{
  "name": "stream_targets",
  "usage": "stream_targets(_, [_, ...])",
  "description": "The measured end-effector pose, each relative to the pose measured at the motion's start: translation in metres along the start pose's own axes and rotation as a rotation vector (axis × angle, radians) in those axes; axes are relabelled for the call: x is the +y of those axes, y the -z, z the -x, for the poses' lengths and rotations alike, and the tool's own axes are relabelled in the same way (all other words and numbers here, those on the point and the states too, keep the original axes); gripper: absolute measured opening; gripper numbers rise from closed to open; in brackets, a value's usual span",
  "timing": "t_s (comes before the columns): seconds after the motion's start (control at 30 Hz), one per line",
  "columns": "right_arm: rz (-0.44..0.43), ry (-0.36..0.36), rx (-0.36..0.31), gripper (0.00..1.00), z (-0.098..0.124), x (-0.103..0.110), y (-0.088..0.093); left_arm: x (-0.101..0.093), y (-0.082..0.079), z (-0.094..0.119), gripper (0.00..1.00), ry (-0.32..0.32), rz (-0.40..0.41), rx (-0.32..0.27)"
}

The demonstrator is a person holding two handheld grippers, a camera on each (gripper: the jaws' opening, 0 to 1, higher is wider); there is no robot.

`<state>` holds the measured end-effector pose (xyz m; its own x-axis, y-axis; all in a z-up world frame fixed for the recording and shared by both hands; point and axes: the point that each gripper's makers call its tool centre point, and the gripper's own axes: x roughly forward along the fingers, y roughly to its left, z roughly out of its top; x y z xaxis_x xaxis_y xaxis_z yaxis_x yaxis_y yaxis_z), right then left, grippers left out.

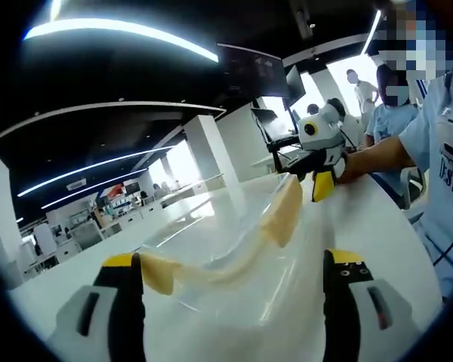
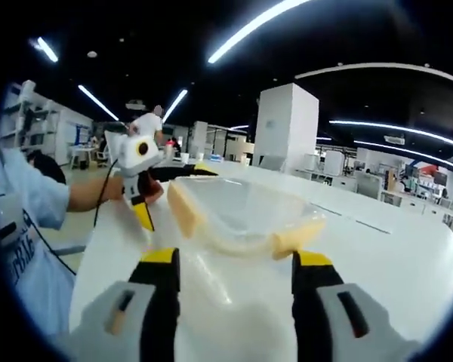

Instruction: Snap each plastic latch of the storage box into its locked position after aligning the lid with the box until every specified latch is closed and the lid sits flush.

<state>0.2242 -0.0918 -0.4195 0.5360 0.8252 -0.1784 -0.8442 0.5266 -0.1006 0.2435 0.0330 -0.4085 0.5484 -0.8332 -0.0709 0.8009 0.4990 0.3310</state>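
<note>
White table (image 2: 408,256), clear storage box (image 2: 241,215), yellow latches (image 1: 283,211)

Right gripper (image 2: 232,260) jaws spread at frame bottom, nothing between them. Clear plastic storage box with pale yellow latches (image 2: 241,211) at centre on white table (image 2: 392,264). Left gripper (image 2: 145,215) at centre left, touching box's left latch.

The storage box (image 1: 234,241) lid's near edge is cut off below the left gripper (image 1: 234,302); latch positions are unclear.
</note>
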Motion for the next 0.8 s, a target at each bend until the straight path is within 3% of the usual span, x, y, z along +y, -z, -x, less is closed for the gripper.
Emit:
stream_targets(0.07, [-0.006,0.001,-0.001,0.69,0.0,0.0,-0.001,0.0,0.0,0.0,1.0,0.0,0.0,0.0])
stream_targets(0.2, [-0.102,-0.022,-0.036,0.69,0.001,-0.001,-0.006,0.0,0.0,0.0,1.0,0.0,-0.004,0.002])
stream_targets(0.8, [-0.187,-0.016,-0.078,0.68,0.001,-0.005,-0.01,-0.001,0.002,-0.001,1.0,0.001,-0.017,0.005])
